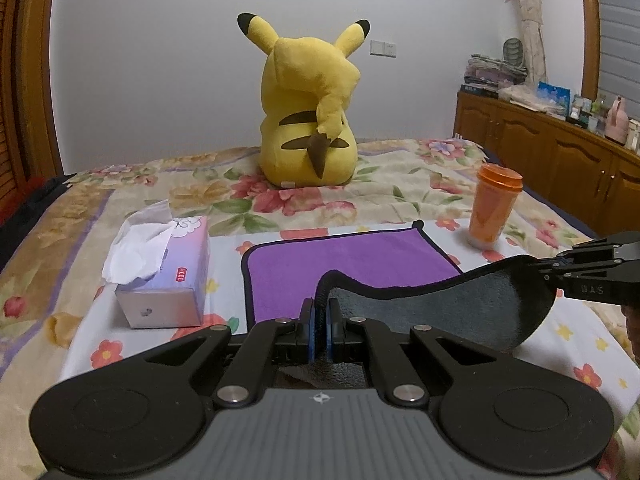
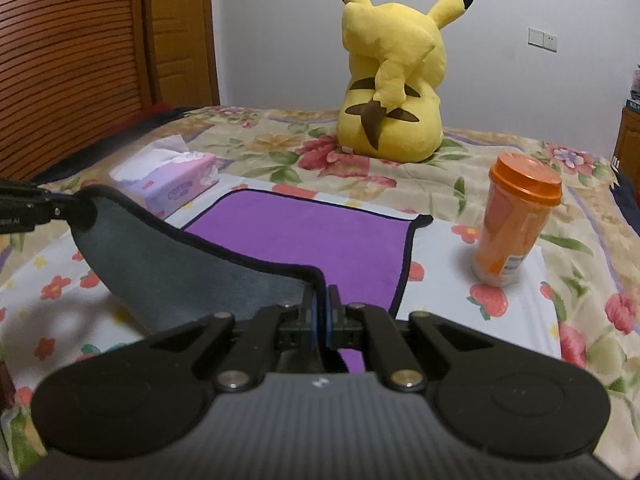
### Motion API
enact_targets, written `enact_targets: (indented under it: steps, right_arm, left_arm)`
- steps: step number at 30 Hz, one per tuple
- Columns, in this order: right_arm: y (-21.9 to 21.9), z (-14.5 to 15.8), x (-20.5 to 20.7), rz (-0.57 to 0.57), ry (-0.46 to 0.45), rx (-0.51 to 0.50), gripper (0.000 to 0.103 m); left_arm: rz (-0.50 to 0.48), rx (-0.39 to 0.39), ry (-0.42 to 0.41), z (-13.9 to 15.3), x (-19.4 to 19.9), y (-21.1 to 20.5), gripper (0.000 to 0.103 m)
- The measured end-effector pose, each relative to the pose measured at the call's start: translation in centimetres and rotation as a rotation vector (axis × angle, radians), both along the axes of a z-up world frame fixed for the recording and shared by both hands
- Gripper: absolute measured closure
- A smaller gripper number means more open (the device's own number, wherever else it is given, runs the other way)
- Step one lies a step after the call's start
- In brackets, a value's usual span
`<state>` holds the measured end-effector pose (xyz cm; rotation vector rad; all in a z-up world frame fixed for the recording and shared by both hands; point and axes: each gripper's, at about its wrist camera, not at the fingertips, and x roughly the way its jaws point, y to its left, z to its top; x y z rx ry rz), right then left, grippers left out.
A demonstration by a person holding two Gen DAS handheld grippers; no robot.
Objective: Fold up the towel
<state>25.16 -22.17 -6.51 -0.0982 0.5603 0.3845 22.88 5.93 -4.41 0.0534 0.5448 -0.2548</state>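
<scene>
On the floral bedspread (image 1: 400, 176) — left tool (image 1: 319, 316) and right tool (image 2: 320, 312) each pinch the towel (image 1: 352, 256).

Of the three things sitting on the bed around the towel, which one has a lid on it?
The orange cup, standing right of the purple towel. The tissue box is open with tissue sticking out, and the yellow plush toy has no lid.

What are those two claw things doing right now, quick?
Left gripper: closed, pinching a near corner of the towel.
Right gripper: closed, pinching the other near corner of the same towel, lifted off the bed.
</scene>
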Motion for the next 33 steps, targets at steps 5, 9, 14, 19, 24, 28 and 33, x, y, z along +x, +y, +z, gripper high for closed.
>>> enact_targets:
  steps: [5,9,14,19,24,28,33]
  right_arm:
    - [-0.1,-0.3,0.6,0.003,-0.003,-0.006,0.098]
    - [-0.1,-0.6,1.2,0.006,-0.001,-0.016,0.098]
    - [0.0,-1.0,2.0,0.015,-0.001,-0.031,0.098]
    - [0.0,-1.3,2.8,0.023,-0.005,-0.039,0.098]
    - [0.0,-1.3,3.8,0.031,-0.011,-0.042,0.098]
    - [-0.1,-0.9,4.8,0.028,-0.022,-0.027,0.099]
    - [-0.6,-0.2,6.6,0.019,-0.032,0.005,0.099]
  left_arm:
    - [0.001,0.005,0.002,-0.4,0.9,0.1,0.095]
    - [0.002,0.009,0.005,-0.8,1.5,0.1,0.095]
    - [0.005,0.02,0.01,-1.3,2.5,0.1,0.095]
    - [0.006,0.044,0.006,-1.8,3.4,-0.3,0.095]
    - [-0.007,0.046,-0.008,-1.4,4.5,-0.4,0.095]
    - [0.0,0.034,-0.021,-1.2,5.5,-0.4,0.095]
    - [0.02,0.013,-0.037,-0.9,6.8,-0.1,0.095]
